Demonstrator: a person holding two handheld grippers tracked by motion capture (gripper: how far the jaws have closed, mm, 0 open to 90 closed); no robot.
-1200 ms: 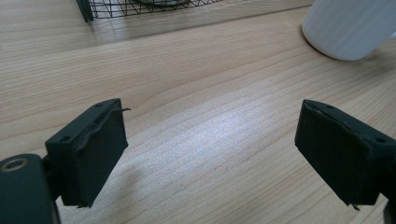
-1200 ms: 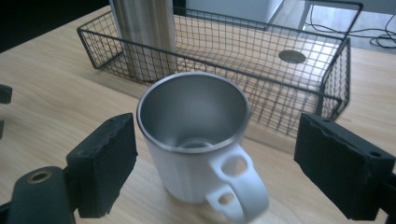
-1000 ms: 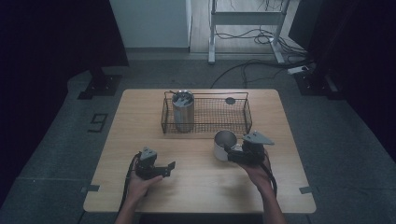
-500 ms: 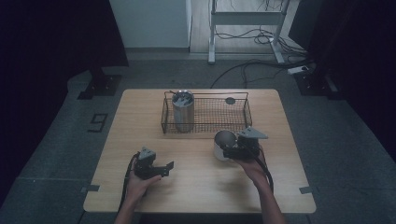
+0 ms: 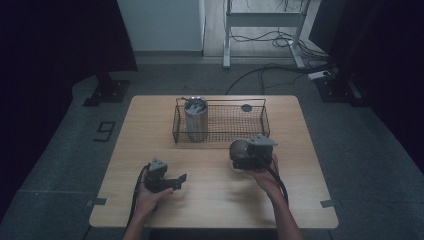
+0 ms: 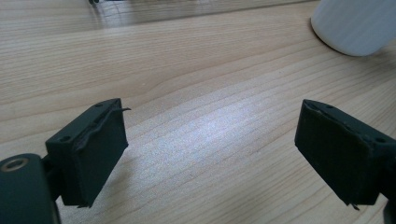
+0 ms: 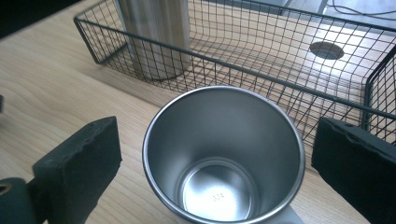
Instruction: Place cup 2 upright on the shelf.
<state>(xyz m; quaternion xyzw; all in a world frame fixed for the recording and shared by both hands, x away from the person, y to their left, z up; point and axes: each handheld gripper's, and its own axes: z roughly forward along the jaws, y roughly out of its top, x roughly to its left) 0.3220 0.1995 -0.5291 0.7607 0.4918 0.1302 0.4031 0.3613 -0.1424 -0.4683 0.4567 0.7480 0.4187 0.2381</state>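
Observation:
An empty steel cup (image 7: 224, 158) stands upright on the wooden table (image 5: 210, 200), just in front of the wire basket (image 5: 220, 137). My right gripper (image 7: 215, 140) is open, with one jaw on each side of the cup and neither touching it. In the high view the right gripper (image 5: 244, 161) sits at the cup (image 5: 238, 148) from the right. My left gripper (image 5: 179, 181) rests low at the table's front left, open, with bare wood between its jaws (image 6: 210, 154). A tall steel tumbler (image 5: 196, 119) stands in the basket's left end.
A dark round disc (image 5: 246, 107) lies at the basket's back right. The basket's front wire wall (image 7: 261, 77) runs close behind the cup. A white ribbed round body (image 6: 355, 23) stands at the top right of the left gripper view. Cables trail from both grippers toward the front edge.
My right gripper has slid left toward the cup, so its jaws now straddle it. The left gripper and the cup have stayed where they were.

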